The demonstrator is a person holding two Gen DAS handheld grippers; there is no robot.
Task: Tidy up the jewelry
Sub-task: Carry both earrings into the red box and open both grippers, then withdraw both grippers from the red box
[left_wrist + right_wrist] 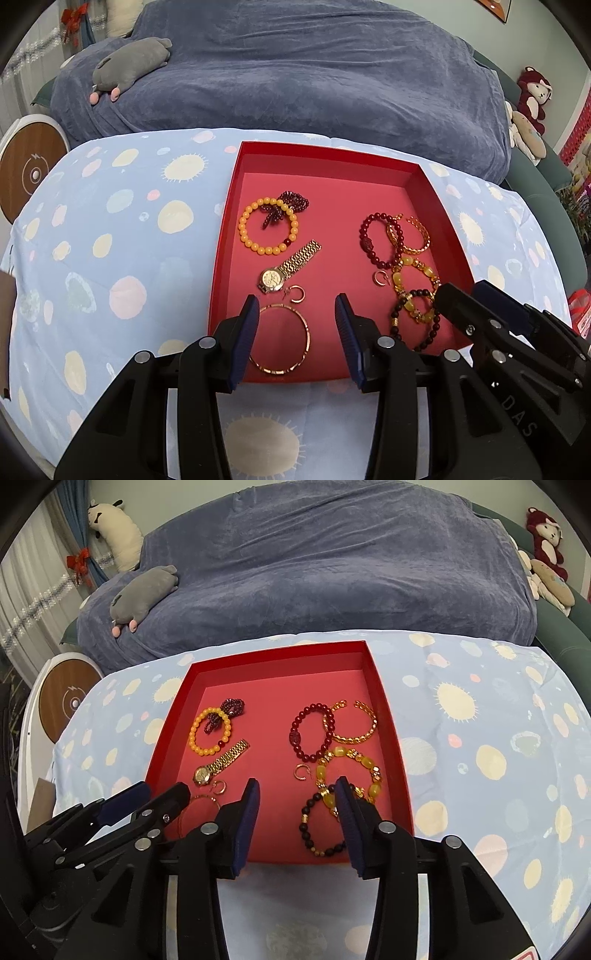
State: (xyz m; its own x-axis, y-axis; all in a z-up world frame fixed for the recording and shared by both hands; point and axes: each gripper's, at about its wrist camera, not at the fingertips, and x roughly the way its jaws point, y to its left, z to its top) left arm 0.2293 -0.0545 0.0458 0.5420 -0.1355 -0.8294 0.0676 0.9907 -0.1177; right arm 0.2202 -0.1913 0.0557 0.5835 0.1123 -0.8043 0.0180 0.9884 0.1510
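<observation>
A red tray [325,155] [280,653] holds the jewelry. On its left side lie a yellow bead bracelet [244,232], a dark red bead string [295,201], a gold watch [286,266], a small hoop earring [297,294] and a thin gold bangle [302,325]. On its right side lie a red bead bracelet [301,753], a gold chain bracelet [369,723], an amber bracelet [365,762], a dark bead bracelet [306,829] and a second earring [302,772]. My left gripper [297,314] is open over the bangle. My right gripper [297,797] is open over the tray's near right part.
The tray sits on a light blue spotted cloth [110,229]. Behind it is a bed with a blue blanket [295,66] and a grey plush toy [133,66]. A round wooden-topped device [33,170] stands at the left. Plush toys [546,542] sit at the right.
</observation>
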